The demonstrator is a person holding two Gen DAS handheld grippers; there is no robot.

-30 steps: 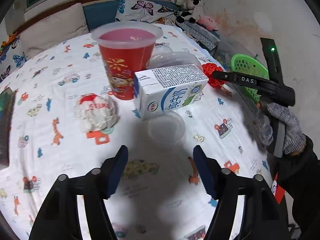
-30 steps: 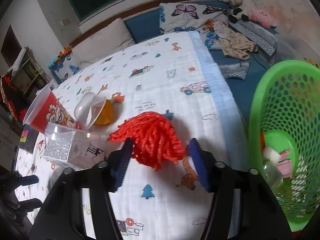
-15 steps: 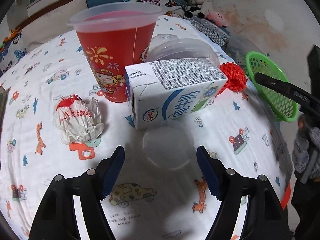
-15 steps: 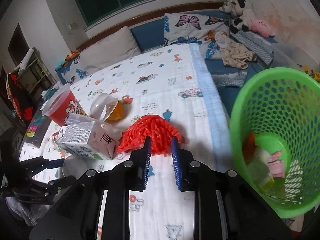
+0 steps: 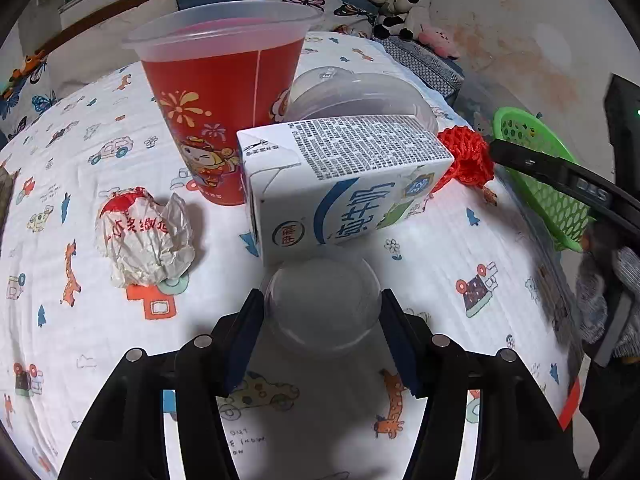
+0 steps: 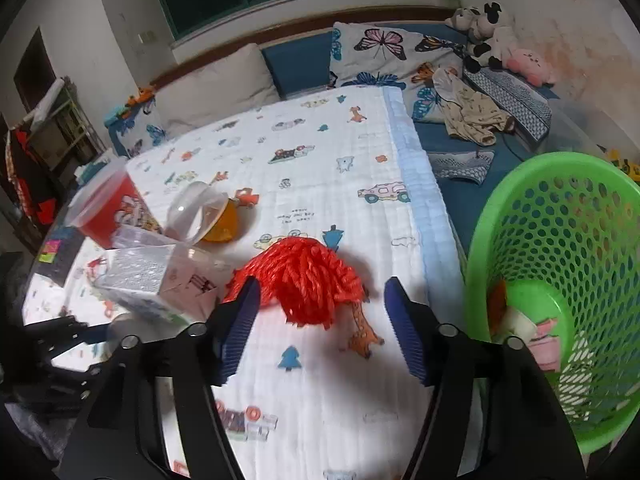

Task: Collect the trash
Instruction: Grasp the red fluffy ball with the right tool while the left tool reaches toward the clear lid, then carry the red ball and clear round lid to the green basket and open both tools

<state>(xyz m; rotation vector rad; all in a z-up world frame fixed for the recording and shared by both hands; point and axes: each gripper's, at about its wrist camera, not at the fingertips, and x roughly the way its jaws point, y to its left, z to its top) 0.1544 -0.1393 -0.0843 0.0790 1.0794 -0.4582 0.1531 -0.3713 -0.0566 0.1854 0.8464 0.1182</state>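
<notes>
A bed fills the room, spread with a white cartoon-print blanket (image 6: 320,152) that carries the trash. The milk carton (image 5: 344,184), lying on its side, serves as landmark. Nearest the left camera, just in front of the carton, the left gripper (image 5: 322,312) brackets a clear round plastic lid (image 5: 324,308); its jaws have just been closing and their blue pads now sit against the lid's two edges. To the carton's left lies a crumpled paper wrapper (image 5: 144,240). Directly behind the carton stands a red plastic cup (image 5: 224,120), upright, with a clear domed lid (image 5: 360,94) beside it. At the carton's far right end rests a red yarn ball (image 6: 308,280). The right gripper (image 6: 318,316) hovers over that ball; its jaws have just been opening and stand wide on either side of it, pads clear of the yarn. Beyond the ball, off the bed's edge, sits a green mesh basket (image 6: 560,216) with scraps already inside. Farthest from the carton, butterfly pillows (image 6: 380,52) and plush toys (image 6: 488,32) line the wall.
</notes>
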